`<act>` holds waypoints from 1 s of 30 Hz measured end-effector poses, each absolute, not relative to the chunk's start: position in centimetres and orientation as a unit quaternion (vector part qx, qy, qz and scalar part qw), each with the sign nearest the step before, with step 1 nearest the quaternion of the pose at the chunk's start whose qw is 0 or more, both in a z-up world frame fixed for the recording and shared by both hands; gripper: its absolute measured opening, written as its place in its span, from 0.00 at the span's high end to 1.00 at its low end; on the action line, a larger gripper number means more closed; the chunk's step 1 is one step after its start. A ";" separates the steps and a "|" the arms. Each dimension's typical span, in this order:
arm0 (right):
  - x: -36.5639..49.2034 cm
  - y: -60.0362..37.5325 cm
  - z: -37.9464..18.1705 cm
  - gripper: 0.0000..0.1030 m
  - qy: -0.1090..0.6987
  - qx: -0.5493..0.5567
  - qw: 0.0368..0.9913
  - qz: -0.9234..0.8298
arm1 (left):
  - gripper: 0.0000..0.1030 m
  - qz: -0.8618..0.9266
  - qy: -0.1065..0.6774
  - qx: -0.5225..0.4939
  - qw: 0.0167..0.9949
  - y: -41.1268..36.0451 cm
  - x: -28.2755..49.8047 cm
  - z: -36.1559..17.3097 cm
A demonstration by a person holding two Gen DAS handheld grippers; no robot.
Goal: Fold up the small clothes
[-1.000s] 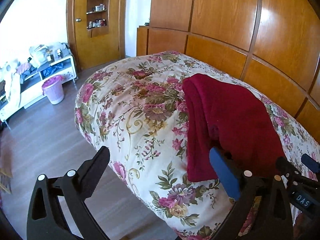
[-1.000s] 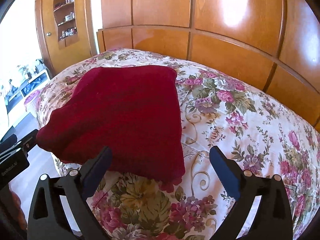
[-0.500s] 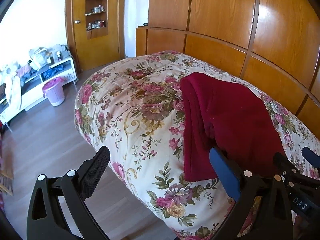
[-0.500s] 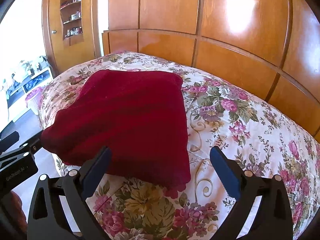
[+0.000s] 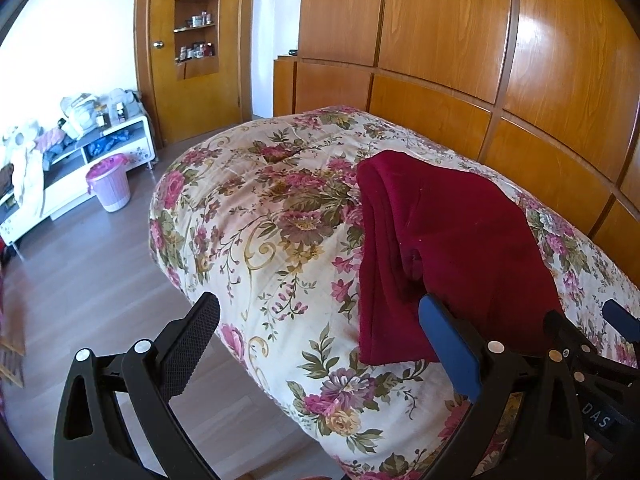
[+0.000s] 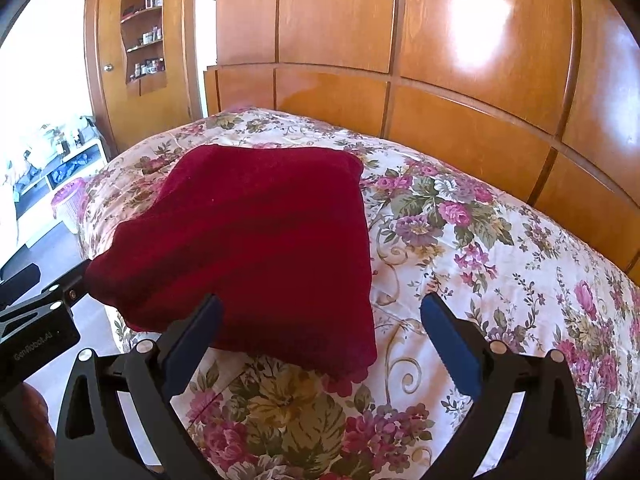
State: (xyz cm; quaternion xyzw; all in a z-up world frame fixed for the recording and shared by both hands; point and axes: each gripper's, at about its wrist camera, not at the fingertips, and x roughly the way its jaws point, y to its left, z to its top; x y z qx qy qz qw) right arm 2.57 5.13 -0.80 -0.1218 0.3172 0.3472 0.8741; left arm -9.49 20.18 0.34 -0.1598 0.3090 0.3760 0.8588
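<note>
Garment (image 6: 264, 248), dark red, folded, lies on floral bedspread (image 6: 500, 264) nr the bed's near-left edge, same spot as 1 s ago; both cams sit a bit further back since then, so it shows slightly lower in right view. Left gripper (image 5: 320, 340) fingers wide apart, holding nothing, over bed edge; right gripper (image 6: 320, 326) also spread, empty, just short of garment's near hem. Writing: "GenRobot.AI" on left tool body in right view, "DAS" on right tool in left view. Garment's long axis runs near-to-far; stacked fold edges face left.
</note>
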 end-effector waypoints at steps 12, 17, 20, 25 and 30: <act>2.2 5.1 -0.5 0.03 0.312 -0.121 0.874 0.352 | 0.04 0.380 0.303 -0.149 0.861 19.4 -9.7 1.1; 2.2 5.2 -0.5 0.03 0.314 -0.119 0.874 0.352 | 0.04 0.382 0.301 -0.150 0.861 19.4 -9.7 1.2; 2.2 5.2 -0.5 0.03 0.315 -0.118 0.874 0.351 | 0.04 0.379 0.299 -0.154 0.862 19.4 -9.7 1.3; 2.5 5.2 -0.7 0.03 0.319 -0.116 0.873 0.350 | 0.04 0.378 0.298 -0.156 0.862 19.4 -9.7 1.4; 2.4 5.5 -1.0 0.03 0.321 -0.123 0.870 0.353 | 0.05 0.379 0.293 -0.149 0.865 19.3 -9.7 1.5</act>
